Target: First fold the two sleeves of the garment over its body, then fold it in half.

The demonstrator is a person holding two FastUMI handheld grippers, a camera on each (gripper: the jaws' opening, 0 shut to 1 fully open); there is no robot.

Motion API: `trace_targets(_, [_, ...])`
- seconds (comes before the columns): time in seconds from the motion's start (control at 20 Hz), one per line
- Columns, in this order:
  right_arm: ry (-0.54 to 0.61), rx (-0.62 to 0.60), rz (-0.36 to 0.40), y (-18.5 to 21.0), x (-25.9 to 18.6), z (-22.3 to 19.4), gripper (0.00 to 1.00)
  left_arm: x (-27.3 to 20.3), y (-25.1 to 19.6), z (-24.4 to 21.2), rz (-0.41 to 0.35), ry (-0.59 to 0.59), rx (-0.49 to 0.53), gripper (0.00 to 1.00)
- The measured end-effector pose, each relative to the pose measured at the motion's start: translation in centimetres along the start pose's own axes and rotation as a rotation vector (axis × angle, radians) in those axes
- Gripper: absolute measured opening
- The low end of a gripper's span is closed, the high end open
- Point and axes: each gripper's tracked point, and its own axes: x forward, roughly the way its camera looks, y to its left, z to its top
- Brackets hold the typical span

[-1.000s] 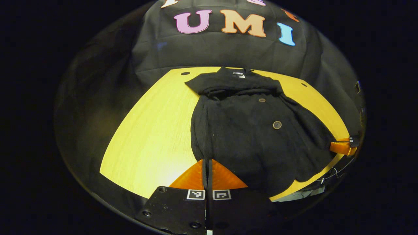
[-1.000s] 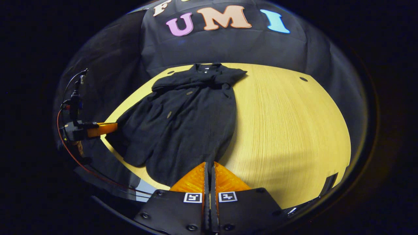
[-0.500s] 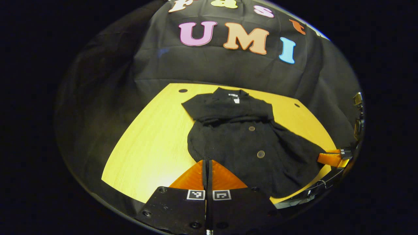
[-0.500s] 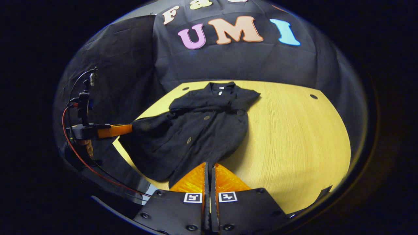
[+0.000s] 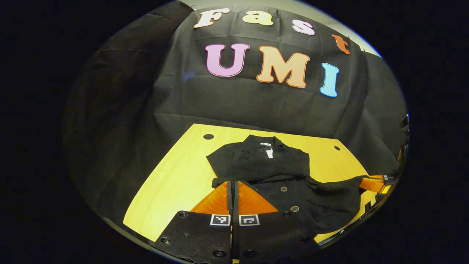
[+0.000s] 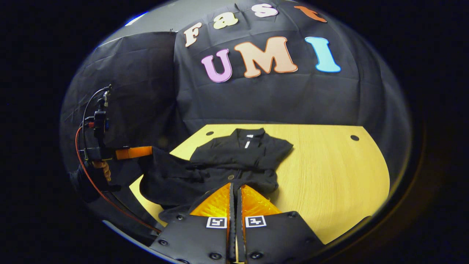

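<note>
A black buttoned garment [image 5: 263,163] lies on the yellow table [image 5: 172,179], collar at the far end, both sleeves laid across its chest. My left gripper [image 5: 232,182] is shut on one near hem corner, held above the table. In the right gripper view the same garment [image 6: 242,152] rises from the table to my right gripper [image 6: 234,184], shut on the other hem corner. The lower half hangs slack between the two grippers. The left gripper [image 6: 143,151] appears at the left with cloth in it, and the right gripper [image 5: 368,182] appears far right in the left gripper view.
The table [image 6: 329,172] has bare wood to the right of the garment and a small round hole [image 6: 354,138] near its far corner. A hand [image 6: 104,169] and a red cable [image 6: 91,183] are behind the left gripper. The black wall stands just past the table's far edge.
Both grippers have risen and moved toward the collar, carrying the hem with them. The lower half has come off the table and now covers less of the wood.
</note>
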Motion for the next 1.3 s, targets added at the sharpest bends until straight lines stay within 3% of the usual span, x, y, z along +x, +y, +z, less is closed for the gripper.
trace_targets(0.35, [-0.089,0.003,-0.064,-0.2,2.1,5.1,0.04,3.1,1.2,3.8,-0.037,-0.037,-0.013,0.00])
trace_targets(0.45, [-0.114,0.003,-0.079,-0.4,2.7,6.7,0.07,3.9,1.7,4.4,-0.035,-0.042,-0.001,0.00])
trace_targets(0.5, [-0.125,0.004,-0.086,-0.6,3.2,7.3,0.00,4.5,2.0,5.0,-0.033,-0.047,0.009,0.00])
trace_targets(0.75, [-0.179,0.020,-0.132,-2.0,5.1,10.5,0.04,7.1,2.5,6.6,-0.051,-0.050,0.019,0.00])
trace_targets(0.8, [-0.185,0.021,-0.140,-2.3,5.6,11.0,0.00,7.7,2.8,6.7,-0.052,-0.047,0.021,0.00])
trace_targets(0.85, [-0.189,0.022,-0.151,-2.7,6.1,11.4,0.04,8.3,3.1,6.9,-0.051,-0.044,0.021,0.00])
trace_targets(1.3, [-0.189,0.054,-0.251,-6.7,10.5,13.3,0.04,13.9,5.2,7.4,-0.054,0.009,0.041,0.00])
